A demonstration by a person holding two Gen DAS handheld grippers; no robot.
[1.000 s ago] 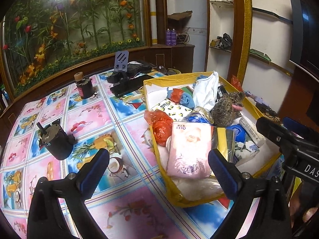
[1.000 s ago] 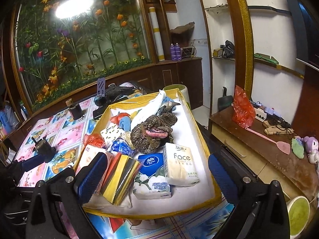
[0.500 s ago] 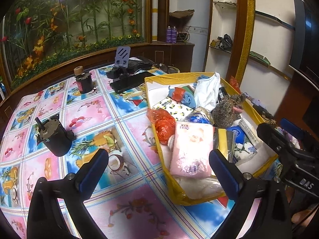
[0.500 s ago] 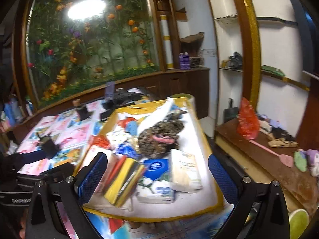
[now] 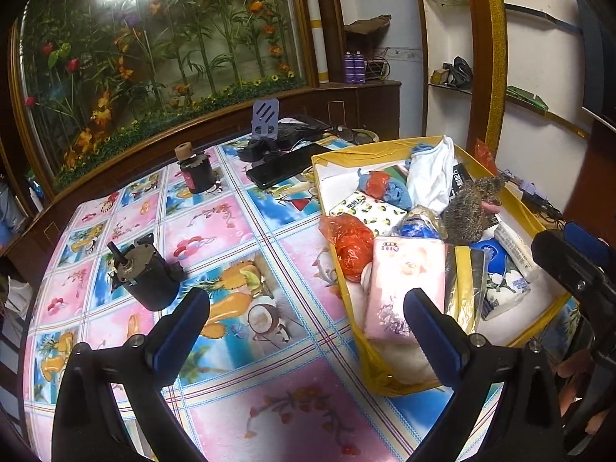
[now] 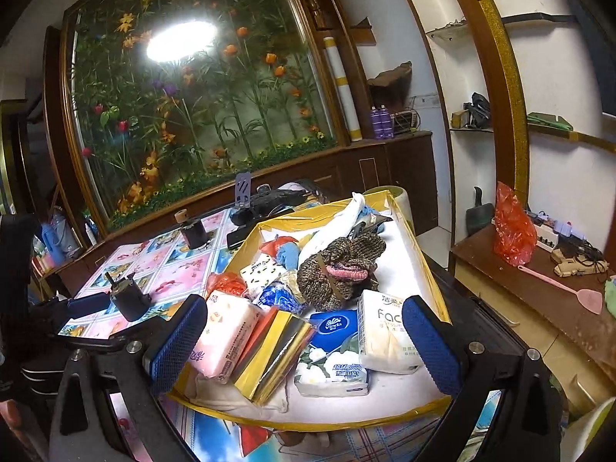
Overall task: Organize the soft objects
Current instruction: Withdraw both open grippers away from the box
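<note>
Holding both grippers above the near edge of the table (image 5: 246,208), you have the left gripper (image 5: 304,331) with its fingers spread wide and empty, over the patterned cloth and the near-left corner of the yellow tray (image 5: 389,146). Your right gripper (image 6: 304,342) is likewise spread wide, gripping nothing, poised above the near end of the same tray (image 6: 431,265).

Tray contents, left wrist view: pink tissue pack (image 5: 400,281) at the near-left, lying flat; an orange plastic bag (image 5: 350,242) just behind it against the left wall; a lemon-print tissue pack (image 5: 365,210) further back; a white cloth (image 5: 431,173) bunched at the far end; a brown knitted item (image 5: 466,211) in the middle. A yellow folded sheet stack (image 5: 462,288) sits just right of the pink pack.

Right wrist view: the pink tissue pack (image 6: 227,331) touches the yellow stack (image 6: 277,350); a blue tissue pack (image 6: 335,346) lies to its right, with a white "Face" tissue pack (image 6: 389,331) just beside that. The knitted item (image 6: 338,269) rests behind these two packs.

On the cloth outside the tray: a dark motor-like cylinder (image 5: 146,277) near your left gripper, a small dark jar with a cork (image 5: 196,169) further back, a black phone (image 5: 285,165) near the tray's far-left corner.
</note>
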